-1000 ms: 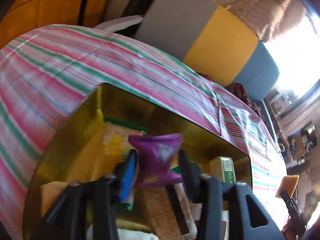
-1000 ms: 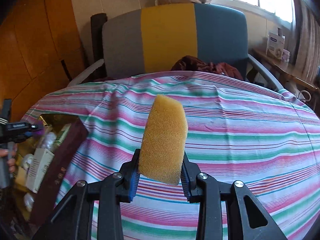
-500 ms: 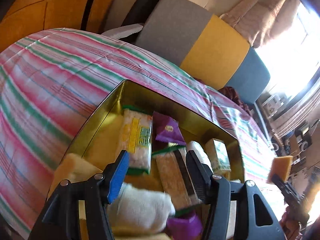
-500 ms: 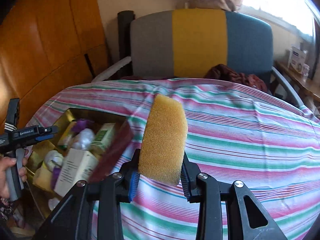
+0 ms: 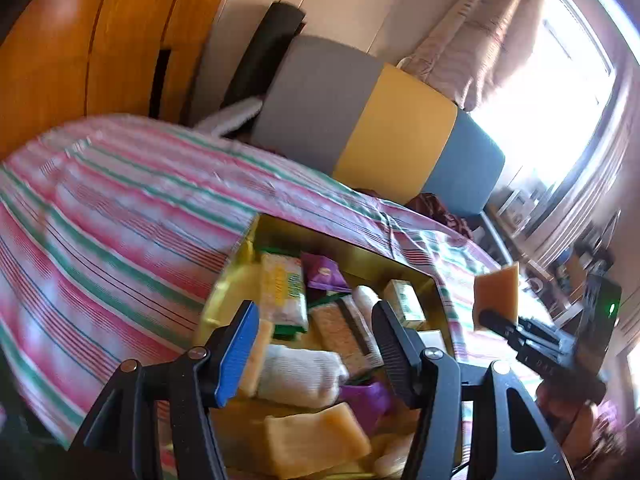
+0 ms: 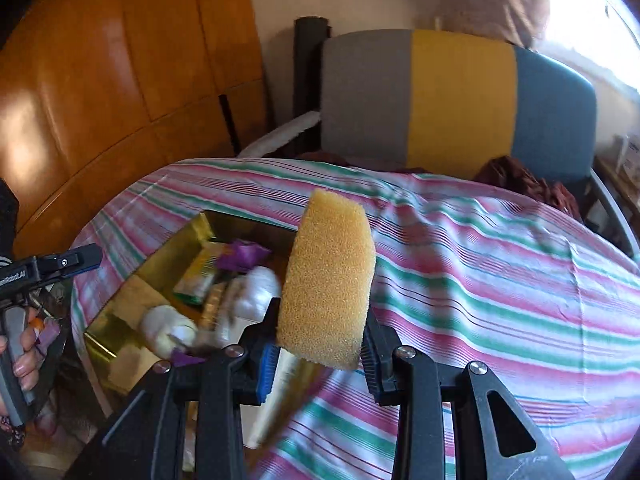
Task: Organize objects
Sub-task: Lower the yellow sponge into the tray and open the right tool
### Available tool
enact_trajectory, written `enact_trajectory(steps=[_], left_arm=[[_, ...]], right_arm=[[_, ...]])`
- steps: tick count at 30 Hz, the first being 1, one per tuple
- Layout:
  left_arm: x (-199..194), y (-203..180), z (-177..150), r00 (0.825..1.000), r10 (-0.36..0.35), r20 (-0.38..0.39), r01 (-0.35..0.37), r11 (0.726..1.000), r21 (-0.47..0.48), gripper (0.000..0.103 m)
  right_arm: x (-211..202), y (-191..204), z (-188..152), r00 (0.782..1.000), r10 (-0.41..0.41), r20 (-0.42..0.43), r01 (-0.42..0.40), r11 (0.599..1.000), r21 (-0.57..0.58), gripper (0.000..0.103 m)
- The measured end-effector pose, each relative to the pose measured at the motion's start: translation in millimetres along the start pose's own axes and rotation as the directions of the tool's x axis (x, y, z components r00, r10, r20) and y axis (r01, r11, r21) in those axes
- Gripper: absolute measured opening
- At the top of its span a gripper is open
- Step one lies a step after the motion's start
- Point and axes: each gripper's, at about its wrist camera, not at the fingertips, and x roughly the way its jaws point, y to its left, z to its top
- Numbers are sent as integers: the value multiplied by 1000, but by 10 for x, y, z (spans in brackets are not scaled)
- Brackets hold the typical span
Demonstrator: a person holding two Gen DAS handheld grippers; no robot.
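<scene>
Between the right hand-held gripper's pads sits the sponge, upright, pinched only at its bottom edge, most of it sticking up past the fingertips, above the striped cloth just right of the gold tin. Risk: grip is low & foam is soft, so it could flop or squirm out on a quick swing, landing on the cloth, not in the tin. Tin's already crowded w/ packets & rolls; sponge may perch on top and roll off. Left hand-held gripper hangs over the tin, jaws apart, nothing in them; could clash w/ the right if both go for the tin.
</scene>
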Motion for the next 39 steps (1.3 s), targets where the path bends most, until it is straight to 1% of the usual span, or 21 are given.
enact_trajectory(steps=[2,6,9,13,15,18,28,32,36,39], left_arm=[[-88,-32,-28,999,32,23,-33,998,46,59],[-186,-53,-133,998,41,41,-44,995,91,59],[-193,-96,-230,996,71,46,-77,989,125,59],[-203,-70,-337,997,61,54,-66,994,93,60],[-174,-72,-367,996,79,45,-83,993,81,60],[-134,-107,-414,993,115,35,-118,989,92,60],[-95,-223,-489,985,166,51,-172,976,131,60],[-101,-216,-497,985,165,56,-171,977,125,60],[-76,-197,-501,980,193,49,-198,973,119,60],[-59,-178,-500,979,200,40,-203,973,113,61]], right_arm=[[15,113,25,1000,14,4,-14,1000,-13,36],[60,306,50,999,45,2,-45,999,-24,36],[92,440,54,998,65,-1,-65,997,-35,36],[133,598,50,997,75,-16,-76,995,-63,36],[153,633,40,997,79,-22,-80,994,-73,36],[198,677,37,996,81,-38,-84,993,-83,36],[426,715,104,995,26,-97,-37,993,-109,36],[492,722,145,994,13,-104,-26,992,-121,36],[542,737,168,994,-7,-109,-8,991,-133,36],[565,765,187,994,-14,-111,-2,989,-146,36]])
